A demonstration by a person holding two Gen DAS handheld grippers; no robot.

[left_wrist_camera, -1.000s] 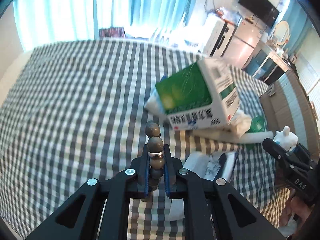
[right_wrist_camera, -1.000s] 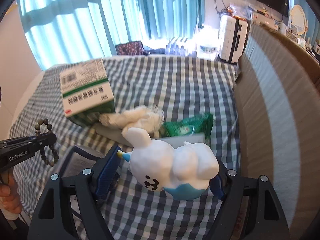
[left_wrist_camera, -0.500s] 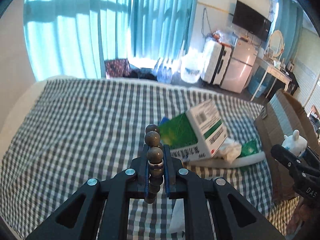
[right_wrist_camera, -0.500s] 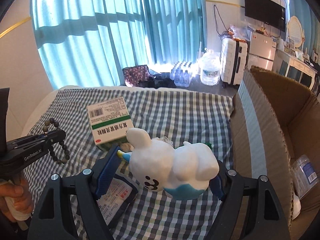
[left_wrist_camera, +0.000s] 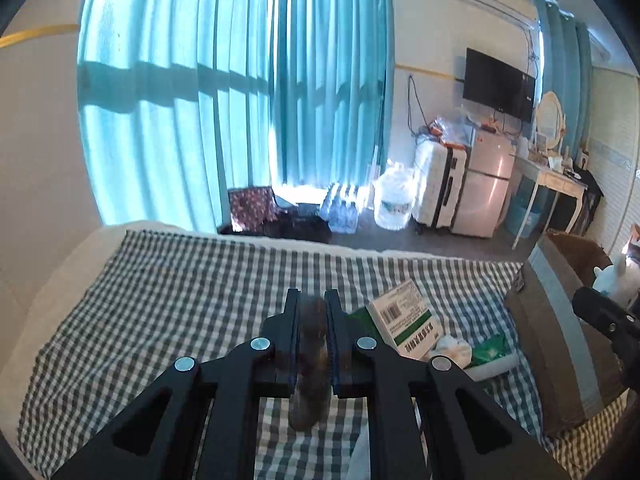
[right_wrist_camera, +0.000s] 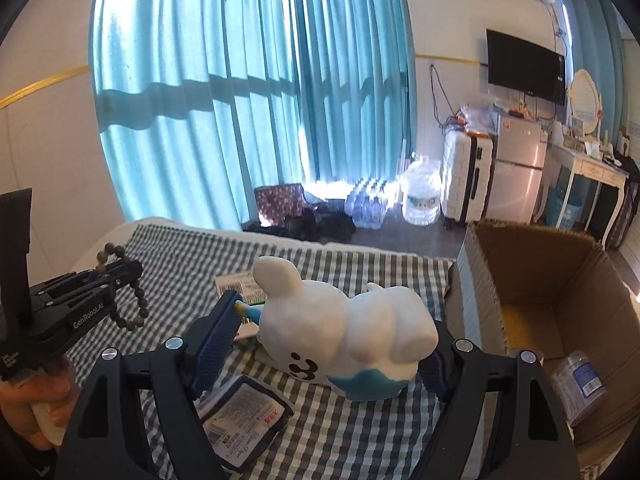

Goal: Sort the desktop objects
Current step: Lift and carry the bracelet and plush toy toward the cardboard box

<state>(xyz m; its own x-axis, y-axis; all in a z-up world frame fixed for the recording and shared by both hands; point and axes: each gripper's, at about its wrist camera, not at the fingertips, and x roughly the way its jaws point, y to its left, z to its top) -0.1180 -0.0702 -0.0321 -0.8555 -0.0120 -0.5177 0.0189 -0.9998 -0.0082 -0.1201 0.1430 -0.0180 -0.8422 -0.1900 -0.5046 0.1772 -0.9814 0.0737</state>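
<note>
A checked cloth (left_wrist_camera: 168,304) covers the table, with teal curtains (right_wrist_camera: 248,92) behind it. At the table's right edge stands an open cardboard box (right_wrist_camera: 532,272), its near wall rising beside the cloth; a small clear packet (right_wrist_camera: 578,376) lies inside against the right wall.

The right hand-held gripper (right_wrist_camera: 328,340) is spread wide and clamps a white plush rabbit (right_wrist_camera: 344,320) between its blue pads, the toy lying on its side with its face and blue base toward the camera. It hangs above the cloth just left of the box wall. The toy hides most of what lies behind it on the cloth.

Below it on the cloth lies a dark flat pouch with a printed label (right_wrist_camera: 244,424). Farther back, a green-and-white medicine box (left_wrist_camera: 404,324) rests tilted on the cloth, with a crumpled white tissue (left_wrist_camera: 450,346) and a green packet (left_wrist_camera: 494,350) just beside it toward the cardboard box.

The left hand-held gripper (left_wrist_camera: 312,320) is pressed together on a bead bracelet (right_wrist_camera: 124,300). In the left wrist view the beads are a dark blur between the fingers; in the right wrist view the loop dangles below the tips, above the cloth's left part, well apart from the cardboard box. A hand (right_wrist_camera: 36,404) grips that tool's handle.
</note>
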